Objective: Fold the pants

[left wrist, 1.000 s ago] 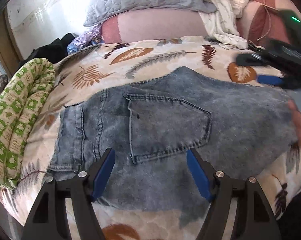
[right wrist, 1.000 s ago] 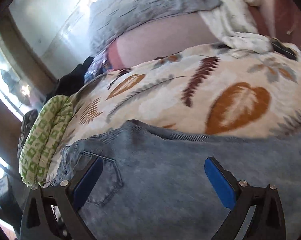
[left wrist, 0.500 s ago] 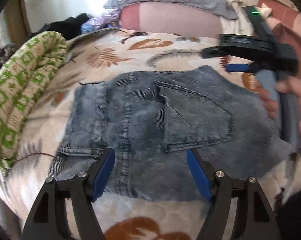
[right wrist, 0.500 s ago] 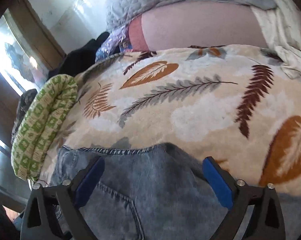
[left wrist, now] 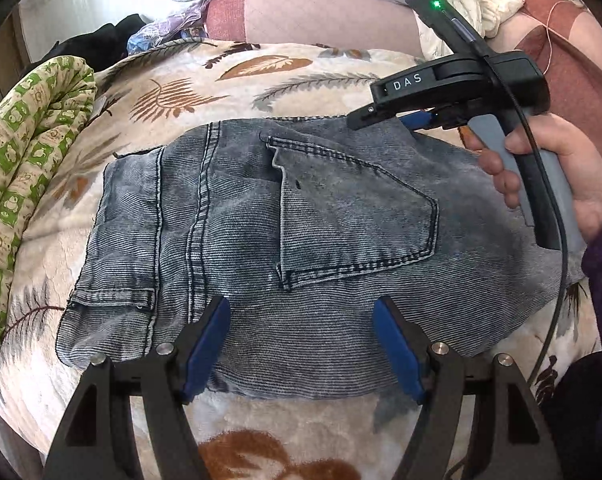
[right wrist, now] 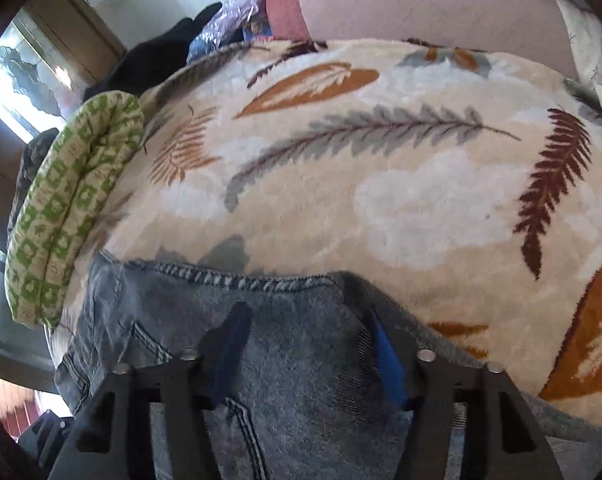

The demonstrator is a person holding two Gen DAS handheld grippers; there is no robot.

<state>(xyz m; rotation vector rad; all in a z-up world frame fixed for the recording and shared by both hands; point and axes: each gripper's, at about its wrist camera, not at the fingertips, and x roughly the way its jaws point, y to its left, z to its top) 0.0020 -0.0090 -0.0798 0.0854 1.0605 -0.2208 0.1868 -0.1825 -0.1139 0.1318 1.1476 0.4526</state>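
Grey-blue denim pants (left wrist: 261,232) lie folded flat on a leaf-print blanket (left wrist: 189,92), back pocket up. My left gripper (left wrist: 301,332) is open and empty, hovering over the pants' near edge. My right gripper (left wrist: 415,120) is seen from the side at the pants' far right edge, with a hand on its handle. In the right wrist view the pants (right wrist: 293,380) fill the bottom, and the right gripper (right wrist: 309,344) has its blue pads partly closed with denim bunched between them. The frames do not show whether the pads pinch the cloth.
A rolled green-and-cream quilt (left wrist: 25,168) lies along the left of the blanket. Pink cushions (left wrist: 325,16), a grey pillow and white cloth (left wrist: 473,0) are piled behind. Dark clothes (left wrist: 101,44) sit at the back left.
The right gripper moved left along the pants' far edge and its jaws narrowed over the denim. The left gripper shifted left a little and stayed open.
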